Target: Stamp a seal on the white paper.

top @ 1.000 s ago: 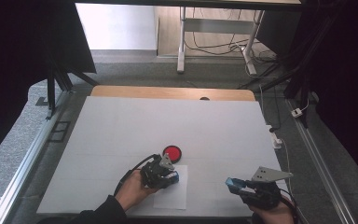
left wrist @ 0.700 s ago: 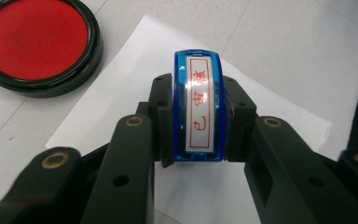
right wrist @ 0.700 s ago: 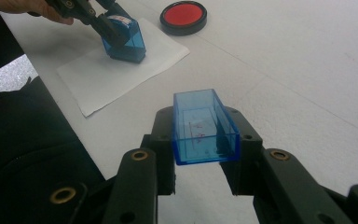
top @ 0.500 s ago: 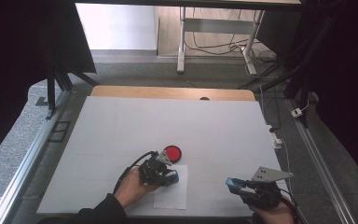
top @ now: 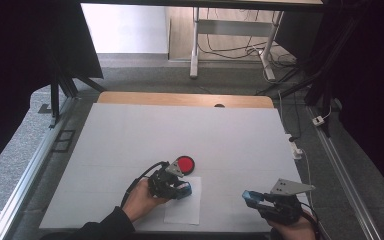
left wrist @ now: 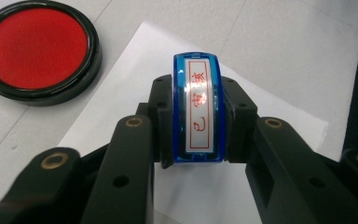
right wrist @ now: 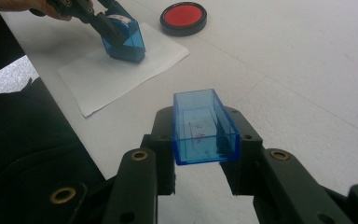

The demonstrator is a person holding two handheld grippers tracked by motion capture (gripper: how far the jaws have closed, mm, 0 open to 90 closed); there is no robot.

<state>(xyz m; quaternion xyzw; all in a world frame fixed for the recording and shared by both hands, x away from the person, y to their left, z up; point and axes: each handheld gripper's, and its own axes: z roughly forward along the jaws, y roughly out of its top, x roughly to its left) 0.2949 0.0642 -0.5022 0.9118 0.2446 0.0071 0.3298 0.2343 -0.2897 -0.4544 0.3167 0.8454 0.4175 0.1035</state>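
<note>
- Since the earlier frames, the left gripper [top: 179,189] is sitting slightly nearer the sheet's middle, carrying its stamp from the paper's far edge down onto it; the right gripper [top: 252,198] is keeping its place at the table's near right.
- Left gripper is clamping a blue translucent plastic stamp [left wrist: 198,112] with a white label bearing red characters; both jaws are pressing on its sides, closed as far as the stamp body allows.
- Stamp is resting with its base on the white rectangular sheet of paper [top: 182,210], tilted somewhat, as the right gripper view is showing [right wrist: 123,39].
- Right gripper is gripping a blue transparent plastic cap [right wrist: 204,126], an open-topped rectangular box, held between both jaws above the white table surface [top: 230,135], well apart from the paper.
- Round red ink pad in a black case [top: 185,164] is lying on the table just beyond the paper's far edge, near the left gripper, not touching the stamp.
</note>
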